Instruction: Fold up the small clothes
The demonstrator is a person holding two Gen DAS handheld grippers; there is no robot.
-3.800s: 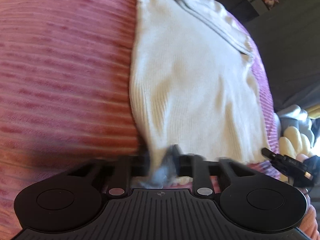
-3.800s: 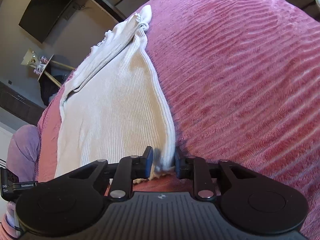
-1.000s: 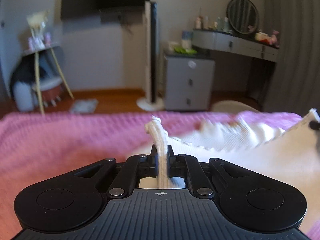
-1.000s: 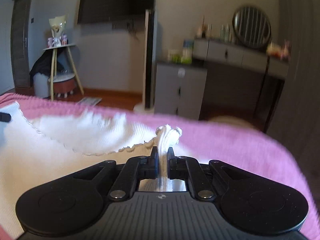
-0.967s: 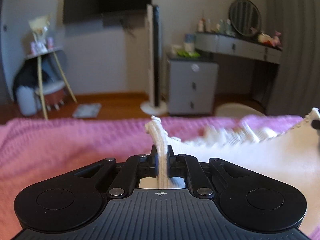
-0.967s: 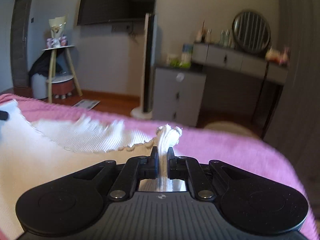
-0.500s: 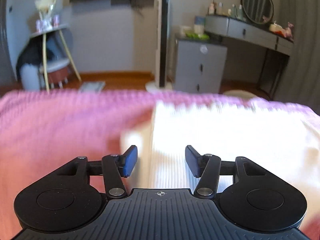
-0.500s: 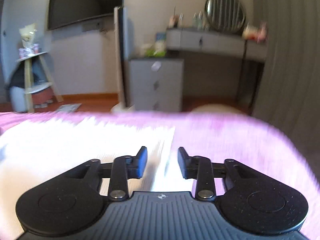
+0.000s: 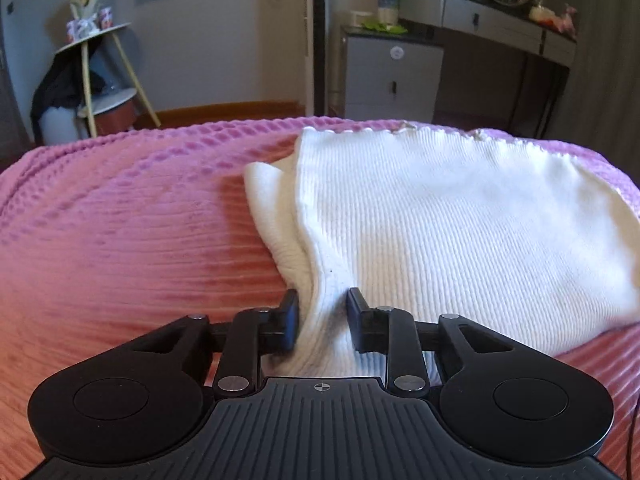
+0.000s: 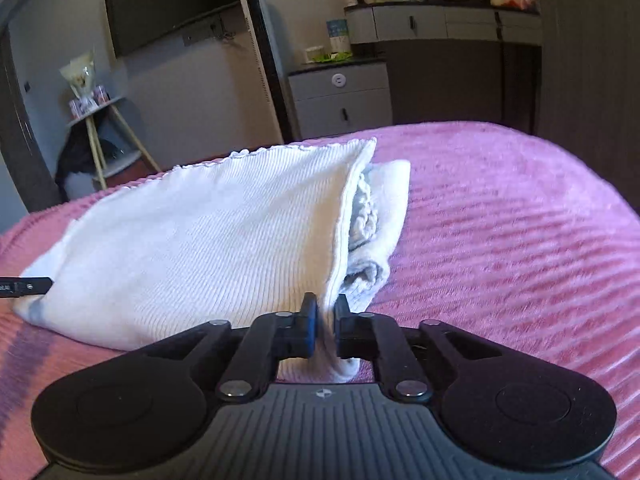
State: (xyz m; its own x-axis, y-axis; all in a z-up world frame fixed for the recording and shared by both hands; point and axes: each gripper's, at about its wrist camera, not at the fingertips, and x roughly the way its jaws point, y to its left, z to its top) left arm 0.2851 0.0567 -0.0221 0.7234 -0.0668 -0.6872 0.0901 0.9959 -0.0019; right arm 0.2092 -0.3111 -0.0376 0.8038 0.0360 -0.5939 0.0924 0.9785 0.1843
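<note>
The white ribbed knit top (image 9: 460, 216) is folded once on the pink bed cover (image 9: 120, 220). Its near corners, at 6 o'clock, are being gripped: the left tongs (image 9: 322, 320) are half closed, the right tongs (image 10: 325, 326) pinched shut. More folds are probably needed.

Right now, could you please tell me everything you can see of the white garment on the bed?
The white garment is a ribbed knit with a scalloped far hem, folded over in layers and lying on the pink bedspread. The left gripper straddles its near left corner; the right gripper is nearly shut around its near right corner.
</note>
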